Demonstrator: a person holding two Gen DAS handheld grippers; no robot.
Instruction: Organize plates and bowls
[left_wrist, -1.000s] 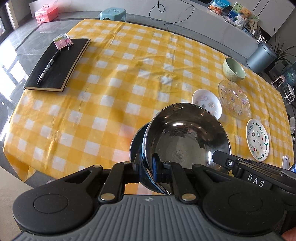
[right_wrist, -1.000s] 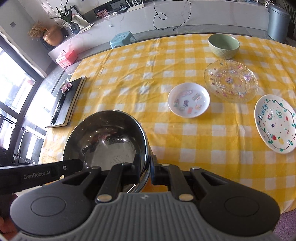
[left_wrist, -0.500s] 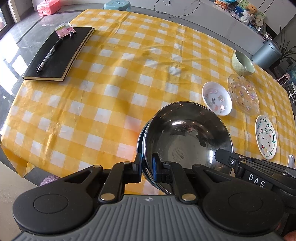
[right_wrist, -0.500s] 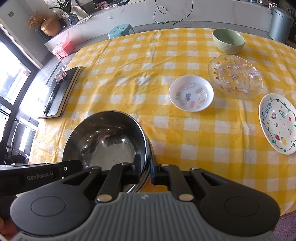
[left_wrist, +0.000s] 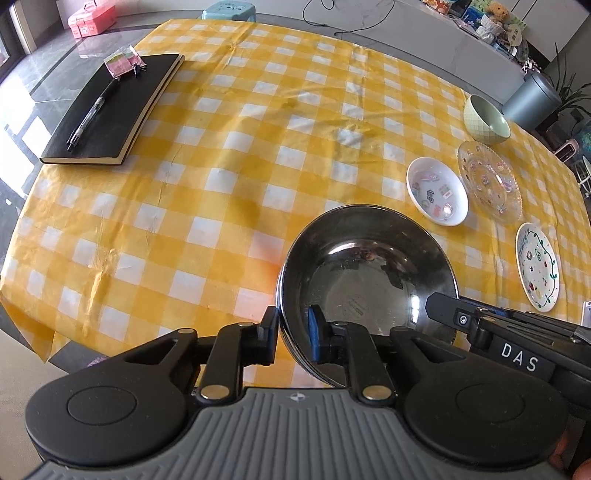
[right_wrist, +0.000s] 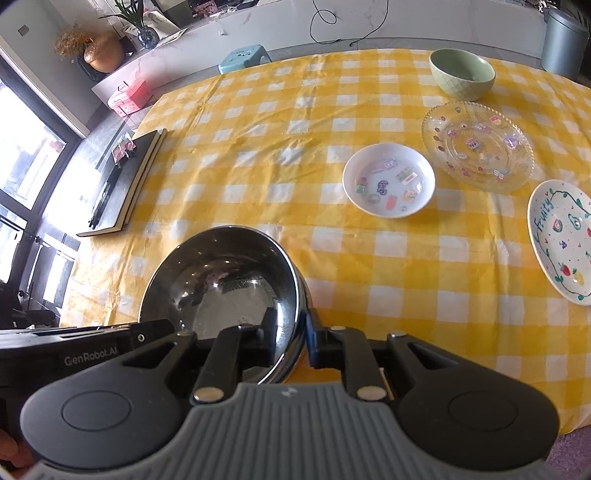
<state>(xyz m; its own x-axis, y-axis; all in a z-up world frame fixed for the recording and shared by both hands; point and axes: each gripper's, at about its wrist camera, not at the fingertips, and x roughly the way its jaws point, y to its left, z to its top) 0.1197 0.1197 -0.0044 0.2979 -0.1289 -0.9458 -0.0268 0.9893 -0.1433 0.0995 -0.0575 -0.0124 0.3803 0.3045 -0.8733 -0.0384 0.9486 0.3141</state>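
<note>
Through my left wrist camera, my left gripper (left_wrist: 293, 334) straddles the near rim of the steel bowl (left_wrist: 365, 284), one finger outside and one inside; its jaws are opening and gaps show beside the rim, so the pads have let go. The bowl sits near the front edge of the yellow checked tablecloth (left_wrist: 229, 177), and my right gripper (left_wrist: 443, 308) reaches onto its rim from the right. Farther right lie the small white dish (left_wrist: 437, 191), the clear glass plate (left_wrist: 489, 182) just beside it, the green bowl (left_wrist: 485, 119) beyond them and the painted white plate (left_wrist: 538, 267) nearest the edge. A black notebook (left_wrist: 110, 110) with a pen (left_wrist: 92, 110) on it lies far left. Through my right wrist camera, my right gripper (right_wrist: 291, 338) likewise straddles the steel bowl's (right_wrist: 218, 284) rim, jaws opening, pads off the metal. My left gripper (right_wrist: 110, 345) comes in from the left at the bowl's rim. Beyond, the small white dish (right_wrist: 388, 180), the glass plate (right_wrist: 478, 146), the green bowl (right_wrist: 461, 74) and the painted plate (right_wrist: 561, 240) lie well apart from the steel bowl, and the notebook (right_wrist: 125, 184) lies at the left.
</note>
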